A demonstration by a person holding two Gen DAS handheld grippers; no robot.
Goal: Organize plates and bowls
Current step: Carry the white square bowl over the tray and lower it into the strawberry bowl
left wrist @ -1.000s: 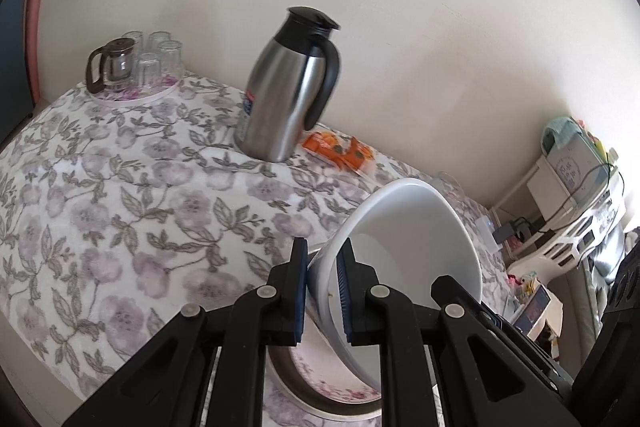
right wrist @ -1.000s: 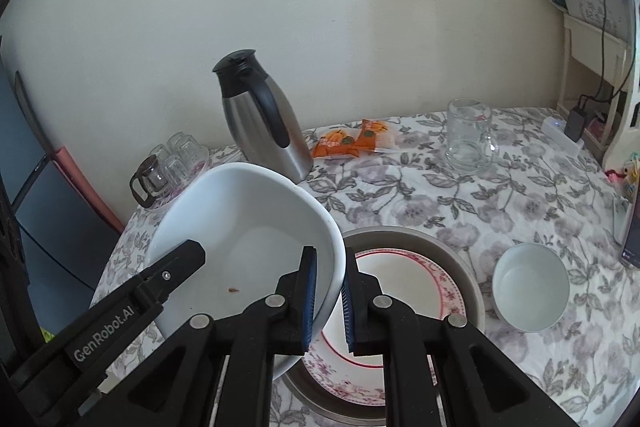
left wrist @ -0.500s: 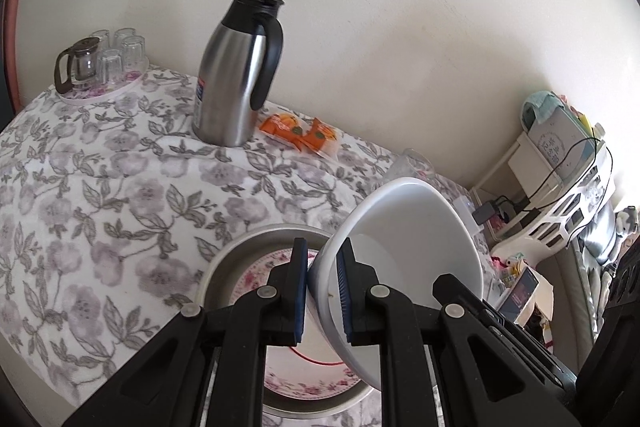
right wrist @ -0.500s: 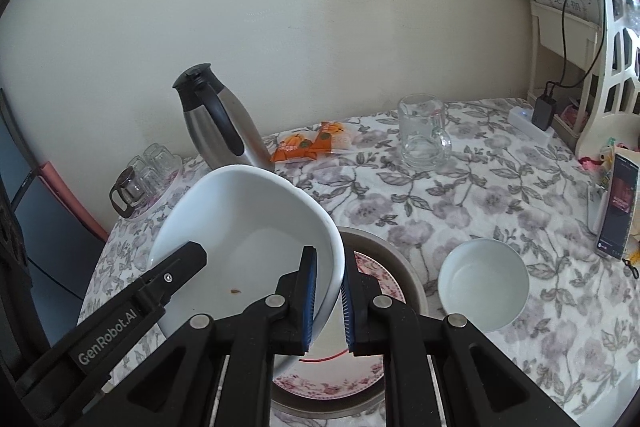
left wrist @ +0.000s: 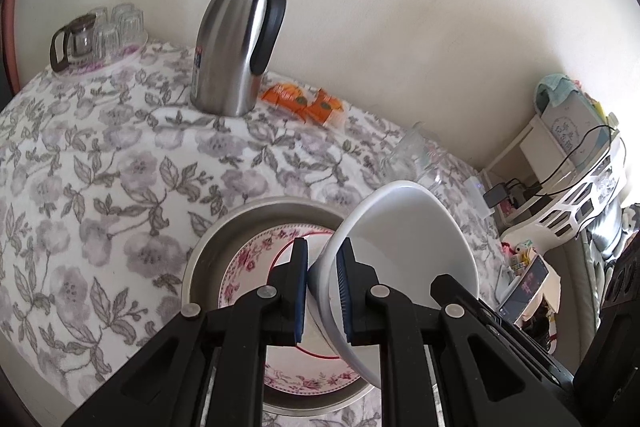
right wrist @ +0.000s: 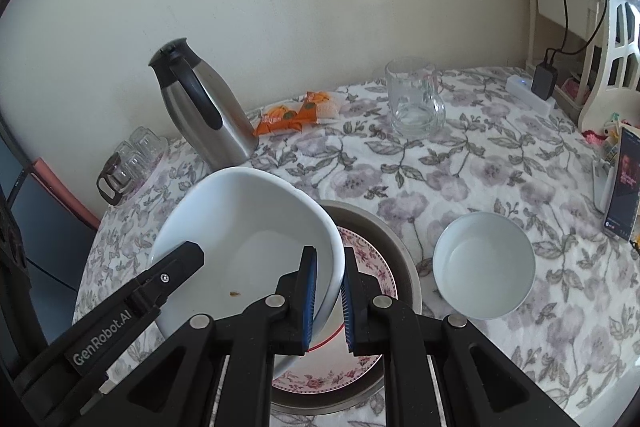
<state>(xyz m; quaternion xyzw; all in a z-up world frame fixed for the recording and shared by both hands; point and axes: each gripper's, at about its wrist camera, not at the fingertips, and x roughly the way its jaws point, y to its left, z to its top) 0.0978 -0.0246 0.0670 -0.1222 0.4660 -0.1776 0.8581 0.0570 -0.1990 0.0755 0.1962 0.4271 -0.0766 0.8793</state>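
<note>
A large white bowl (left wrist: pixel 404 247) (right wrist: pixel 248 239) hangs tilted above the table, gripped on opposite sides of its rim. My left gripper (left wrist: pixel 322 291) is shut on its left edge, and my right gripper (right wrist: pixel 329 301) is shut on its right edge. Under the bowl lies a floral plate (left wrist: pixel 256 259) (right wrist: pixel 372 267) inside a grey metal pan (left wrist: pixel 224 231) (right wrist: pixel 404 259). A smaller white bowl (right wrist: pixel 484 265) stands on the cloth to the right of the pan. The left gripper's finger (right wrist: pixel 132 303) shows in the right wrist view.
A steel thermos jug (left wrist: pixel 236 39) (right wrist: pixel 204 111) and orange snack packets (left wrist: pixel 304 101) (right wrist: pixel 296 113) stand near the wall. A glass mug (right wrist: pixel 414 99) is behind the small bowl. A tray of glasses (left wrist: pixel 96 35) sits at the far left corner. A phone (right wrist: pixel 622 187) and shelf (right wrist: pixel 580 27) are at right.
Both grippers have carried the big bowl forward and down over the pan and plate. The pan and plate now show beside the left gripper's fingers.
</note>
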